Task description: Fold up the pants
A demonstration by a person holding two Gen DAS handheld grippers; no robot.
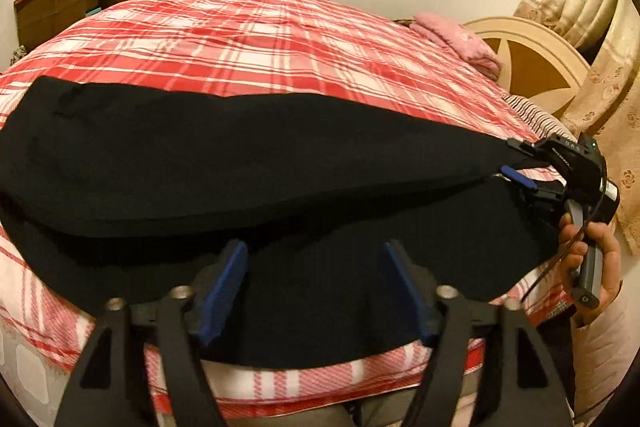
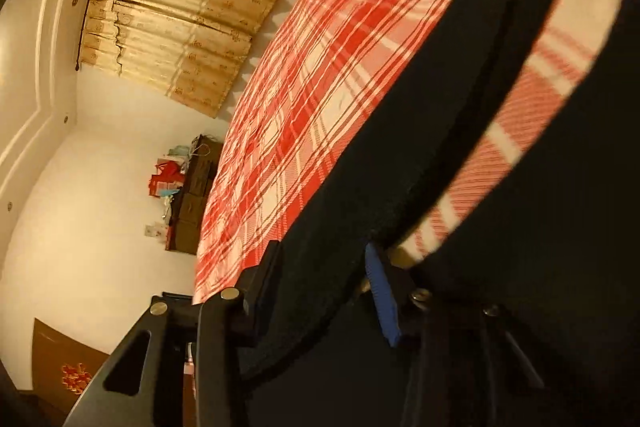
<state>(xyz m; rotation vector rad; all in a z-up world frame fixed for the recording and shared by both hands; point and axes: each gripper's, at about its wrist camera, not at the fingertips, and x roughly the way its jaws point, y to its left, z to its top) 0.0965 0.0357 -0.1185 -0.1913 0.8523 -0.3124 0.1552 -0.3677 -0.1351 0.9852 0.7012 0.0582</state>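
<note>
Now pants (image 1: 240, 163) clamped, right hand-held gripper (image 1: 516, 163) (lifted)

a bed (image 1: 280, 39) covered in a red-and-white plaid sheet (image 1: 224, 43) carried everything. black pants (image 1: 240, 163) lay spread across its near edge, one layer lifted at the right end. a folded pink cloth (image 1: 460, 39) rested near the cream headboard (image 1: 536, 55).
</note>
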